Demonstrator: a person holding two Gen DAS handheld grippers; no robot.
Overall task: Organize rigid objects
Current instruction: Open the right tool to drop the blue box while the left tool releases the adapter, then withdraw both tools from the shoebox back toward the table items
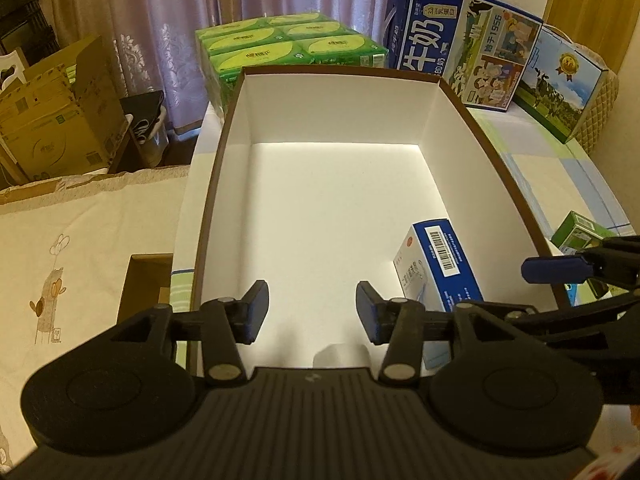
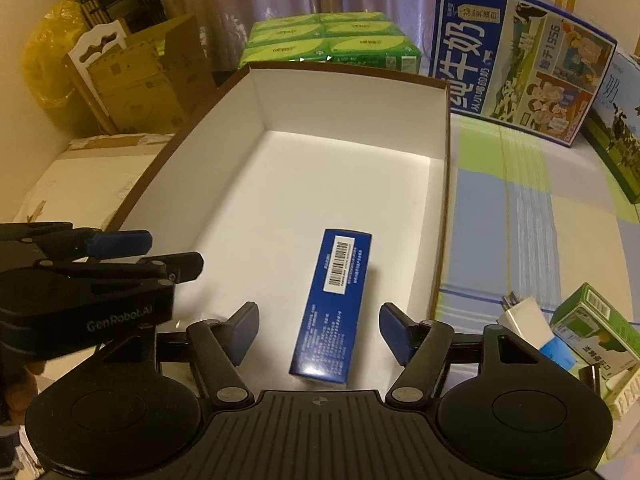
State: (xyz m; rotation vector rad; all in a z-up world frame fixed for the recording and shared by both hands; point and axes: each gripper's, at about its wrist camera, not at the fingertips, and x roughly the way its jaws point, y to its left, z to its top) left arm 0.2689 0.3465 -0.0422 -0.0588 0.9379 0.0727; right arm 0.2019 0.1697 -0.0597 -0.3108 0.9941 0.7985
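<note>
the blue box (image 2: 334,308) lies flat on the floor of the tray (image 2: 444,184), long axis running from 6 toward 12 o'clock in the right wrist view, barcode face up, close to the tray's right wall. the right gripper (image 2: 320,334) hangs over its near end with jaws spread to either side of it and neither pad touching, so the box looks set down and let go, not held. lying flat near a wall probably leaves the rest of the floor free for more items.

the left gripper (image 1: 312,312) is also open, with nothing between its pads, pointing down over the bare white floor; in its view the blue box (image 1: 440,268) sits at about 4 o'clock, just beside the right jaw. the two tools are close together over the near end of the tray, likely because both came in over that low front edge.

most of the tray floor from centre to 12 and 9 o'clock is unoccupied, with brown-edged walls all round to clear. outside the right wall, at 4 o'clock in the right view, a green box (image 2: 596,328) and a white plug (image 2: 528,316) wait on the checked cloth (image 2: 520,208), seemingly next to sort. tall milk cartons (image 2: 516,56) and green packs (image 2: 332,40) stand beyond the far wall, limiting reach there.
</note>
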